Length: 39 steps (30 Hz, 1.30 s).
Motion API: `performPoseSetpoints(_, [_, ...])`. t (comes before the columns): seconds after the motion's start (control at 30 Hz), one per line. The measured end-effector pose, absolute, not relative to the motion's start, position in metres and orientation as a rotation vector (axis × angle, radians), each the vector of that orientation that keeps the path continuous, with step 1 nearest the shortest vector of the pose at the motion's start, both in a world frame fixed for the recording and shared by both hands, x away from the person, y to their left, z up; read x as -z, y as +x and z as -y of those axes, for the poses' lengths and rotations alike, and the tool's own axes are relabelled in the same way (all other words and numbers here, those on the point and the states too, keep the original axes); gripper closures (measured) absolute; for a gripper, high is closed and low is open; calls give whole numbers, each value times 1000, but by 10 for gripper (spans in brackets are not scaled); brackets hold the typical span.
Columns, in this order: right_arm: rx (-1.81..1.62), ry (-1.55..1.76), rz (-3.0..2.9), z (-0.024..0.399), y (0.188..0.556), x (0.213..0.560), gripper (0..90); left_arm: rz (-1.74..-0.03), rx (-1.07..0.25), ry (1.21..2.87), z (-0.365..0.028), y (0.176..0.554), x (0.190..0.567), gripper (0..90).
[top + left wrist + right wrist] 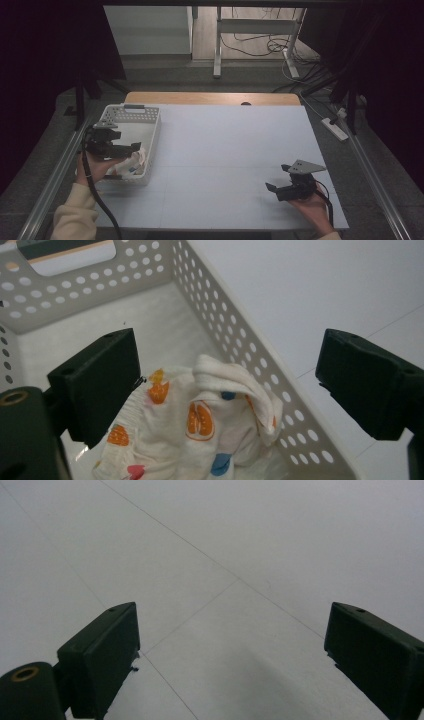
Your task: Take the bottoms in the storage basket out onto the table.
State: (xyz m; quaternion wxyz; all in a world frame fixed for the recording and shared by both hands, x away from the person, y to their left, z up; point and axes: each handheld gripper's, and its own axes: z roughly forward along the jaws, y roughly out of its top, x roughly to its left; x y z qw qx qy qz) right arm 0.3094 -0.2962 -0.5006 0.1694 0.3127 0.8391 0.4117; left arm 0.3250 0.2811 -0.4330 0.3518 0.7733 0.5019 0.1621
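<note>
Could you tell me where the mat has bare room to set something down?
The white mat is bare from the basket across to the right gripper. Crowding is inside the basket, where the printed cloth lies under the open left gripper.

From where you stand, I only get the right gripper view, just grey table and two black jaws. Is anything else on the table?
Observer: Yes, a white basket sits at the table's left side.
Operator: Anything in it?
Observer: A crumpled white cloth with orange and blue prints lies at the near end.
Operator: What's the other hand doing?
Observer: The left gripper is over the basket, jaws open above the cloth, not touching it.
</note>
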Motion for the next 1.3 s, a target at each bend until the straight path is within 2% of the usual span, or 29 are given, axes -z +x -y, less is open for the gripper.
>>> performPoseSetpoints(0.63, [-1150,886,-2400,295,310,502,77,-1392,-316,2073,-287,341,452,117])
performPoseSetpoints(1.3, [-1147,888,-2410,294,311,503,77,-1394,-222,2223,-278,362,460,121])
